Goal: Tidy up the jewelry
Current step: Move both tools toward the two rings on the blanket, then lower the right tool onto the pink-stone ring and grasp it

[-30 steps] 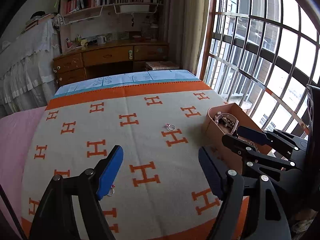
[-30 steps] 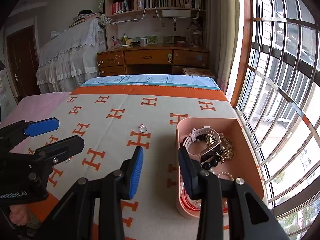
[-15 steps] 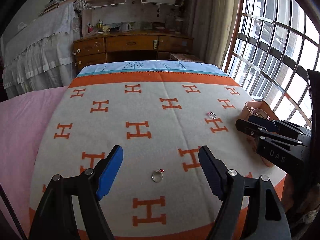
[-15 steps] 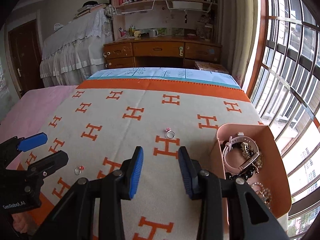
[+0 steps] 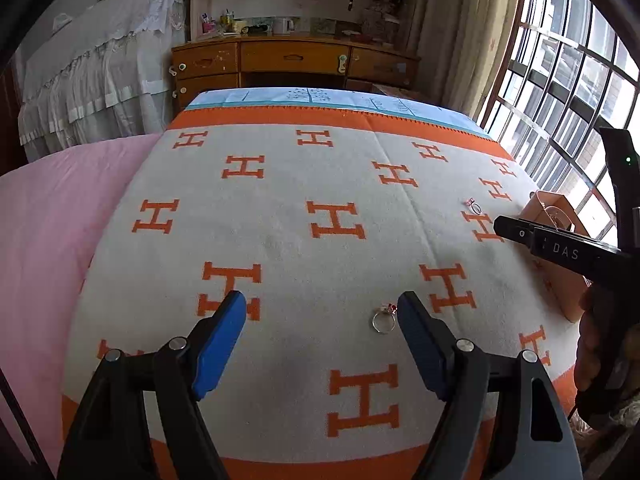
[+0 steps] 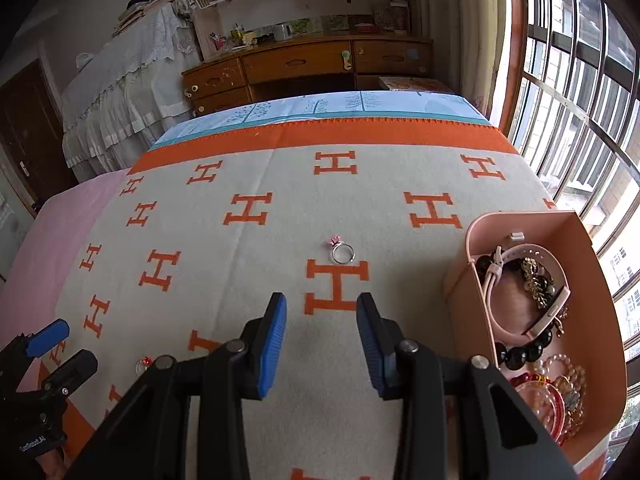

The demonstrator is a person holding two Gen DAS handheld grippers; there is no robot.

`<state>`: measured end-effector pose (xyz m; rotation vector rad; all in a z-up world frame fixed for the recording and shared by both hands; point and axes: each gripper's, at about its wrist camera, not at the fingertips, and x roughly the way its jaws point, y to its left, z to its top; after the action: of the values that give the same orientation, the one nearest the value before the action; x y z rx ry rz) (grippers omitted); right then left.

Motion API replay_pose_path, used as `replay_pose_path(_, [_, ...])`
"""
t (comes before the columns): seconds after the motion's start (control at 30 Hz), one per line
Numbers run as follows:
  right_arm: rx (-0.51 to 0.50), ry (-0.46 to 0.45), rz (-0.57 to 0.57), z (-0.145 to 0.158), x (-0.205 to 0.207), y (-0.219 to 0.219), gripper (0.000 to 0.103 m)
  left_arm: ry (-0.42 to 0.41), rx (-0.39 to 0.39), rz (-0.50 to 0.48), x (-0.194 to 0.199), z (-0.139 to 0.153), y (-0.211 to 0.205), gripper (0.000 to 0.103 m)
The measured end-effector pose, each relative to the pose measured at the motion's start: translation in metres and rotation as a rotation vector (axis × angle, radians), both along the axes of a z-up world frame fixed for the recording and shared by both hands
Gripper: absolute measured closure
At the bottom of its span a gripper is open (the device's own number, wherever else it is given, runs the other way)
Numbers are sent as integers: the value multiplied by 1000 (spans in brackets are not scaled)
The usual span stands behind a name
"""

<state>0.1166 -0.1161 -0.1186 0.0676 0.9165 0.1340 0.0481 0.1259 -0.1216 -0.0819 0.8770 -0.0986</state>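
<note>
I see the bed's blanket (image 5: 304,248), grey with orange H marks, filling most of both views. At its window-side edge stands the pink box (image 6: 592,264), open on top, with a pink watch (image 6: 516,292), dark bead bracelets and other jewelry inside. My left gripper (image 5: 320,312) hangs over the near part of the blanket with its jaws spread wide and nothing gripped. A small ring with a red stone (image 5: 384,320) lies flat on the blanket between those fingers, just beside the right-hand one; I cannot tell if they touch. My right gripper (image 6: 322,316) has its jaws partly apart, holding nothing. A second ring with a pink stone (image 6: 342,252) lies ahead of it, clear of the fingertips and well left of the box.
</note>
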Motion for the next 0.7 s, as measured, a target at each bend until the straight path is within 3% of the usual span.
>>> replay_pose_path(0.7, [7,40,-14,-10,17,-2,66,-11,0,11,-3,3,7,27])
